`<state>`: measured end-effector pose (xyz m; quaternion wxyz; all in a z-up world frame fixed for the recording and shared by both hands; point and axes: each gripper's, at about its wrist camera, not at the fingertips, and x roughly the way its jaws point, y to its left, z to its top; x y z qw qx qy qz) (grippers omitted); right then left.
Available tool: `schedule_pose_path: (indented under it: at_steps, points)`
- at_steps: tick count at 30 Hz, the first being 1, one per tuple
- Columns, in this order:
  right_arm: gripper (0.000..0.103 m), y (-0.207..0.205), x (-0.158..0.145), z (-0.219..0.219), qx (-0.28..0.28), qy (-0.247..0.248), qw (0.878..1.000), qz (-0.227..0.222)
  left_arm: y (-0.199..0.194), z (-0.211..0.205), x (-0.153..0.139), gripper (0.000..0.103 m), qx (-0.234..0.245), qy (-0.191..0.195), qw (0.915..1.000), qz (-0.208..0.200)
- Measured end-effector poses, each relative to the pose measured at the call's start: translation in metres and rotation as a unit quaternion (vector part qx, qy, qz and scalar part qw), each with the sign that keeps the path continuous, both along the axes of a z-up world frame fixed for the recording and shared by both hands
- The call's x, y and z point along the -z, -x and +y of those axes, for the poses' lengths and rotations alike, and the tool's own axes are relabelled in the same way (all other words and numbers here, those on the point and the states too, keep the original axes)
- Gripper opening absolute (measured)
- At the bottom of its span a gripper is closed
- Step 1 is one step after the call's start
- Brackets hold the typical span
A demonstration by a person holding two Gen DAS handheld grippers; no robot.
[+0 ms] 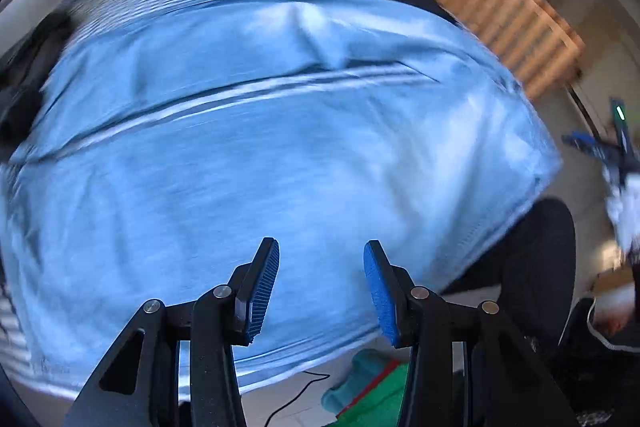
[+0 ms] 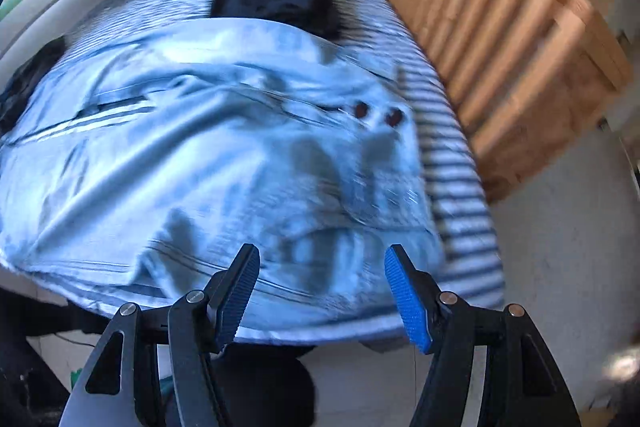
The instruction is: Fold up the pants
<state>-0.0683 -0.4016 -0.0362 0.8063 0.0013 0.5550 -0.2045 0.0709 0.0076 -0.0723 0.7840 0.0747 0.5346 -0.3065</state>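
We have the pale blue denim pants (image 2: 224,155) spread flat across the blue-and-white striped bed (image 2: 460,195), the waist end with its two dark red buttons (image 2: 376,113) toward the right, the legs running off to the left, and the near edge hanging just over the bed's front. Both tools hover above that near edge, empty: the left tool (image 1: 320,287) stands partly open with nothing between its blue ribbed pads (image 1: 378,291), and the right tool (image 2: 322,291) is a little wider, also holding nothing. The pictures are smeared, so we judge we are between grasps. To fold well, we should pinch only at seams or hems, take both layers together, lift evenly and lay edge on edge. A folded black garment (image 2: 276,3) lies at the far end, so our fold should stay short of it.
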Motion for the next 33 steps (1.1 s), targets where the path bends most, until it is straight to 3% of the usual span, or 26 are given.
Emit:
schedule_pose_path:
  at_steps: [4, 8, 11, 14, 19, 21, 24, 26, 28, 33]
  points:
    - [0.061, 0.015, 0.009, -0.034, 0.043, 0.015, 0.999, 0.009, 0.024, -0.095, 0.002, 0.048, 0.108, 0.014, 0.9940, -0.012]
    - [0.061, 0.018, 0.023, -0.066, 0.073, -0.006, 0.997, 0.022, 0.049, -0.194, 0.006, 0.048, 0.202, 0.017, 0.9786, -0.034]
    - [0.061, 0.013, 0.031, -0.086, 0.088, -0.022, 0.995, 0.034, 0.062, -0.252, 0.014, 0.048, 0.254, 0.016, 0.9665, -0.031]
    - [0.061, 0.004, 0.038, -0.101, 0.096, -0.031, 0.994, 0.043, 0.064, -0.287, 0.023, 0.048, 0.278, 0.006, 0.9603, -0.027]
    - [0.061, -0.008, 0.050, -0.117, 0.095, -0.073, 0.992, 0.039, 0.054, -0.309, 0.038, 0.045, 0.287, -0.018, 0.9577, -0.014]
    - [0.060, -0.013, 0.054, -0.117, 0.088, -0.091, 0.991, 0.036, 0.050, -0.312, 0.043, 0.023, 0.288, -0.026, 0.9573, -0.011]
    - [0.026, -0.019, 0.054, -0.109, 0.076, -0.087, 0.993, 0.039, 0.043, -0.312, 0.047, 0.002, 0.285, -0.034, 0.9578, -0.014]
    - [0.017, -0.023, 0.052, -0.104, 0.071, -0.075, 0.994, 0.040, 0.041, -0.310, 0.044, 0.002, 0.285, -0.036, 0.9575, -0.027]
    - [0.000, -0.025, 0.045, -0.099, 0.065, -0.062, 0.995, 0.036, 0.039, -0.309, 0.040, 0.002, 0.285, -0.031, 0.9575, -0.032]
    - [0.000, -0.027, -0.004, -0.090, 0.057, -0.013, 0.998, -0.016, 0.039, -0.293, 0.000, 0.002, 0.283, 0.011, 0.9581, -0.044]
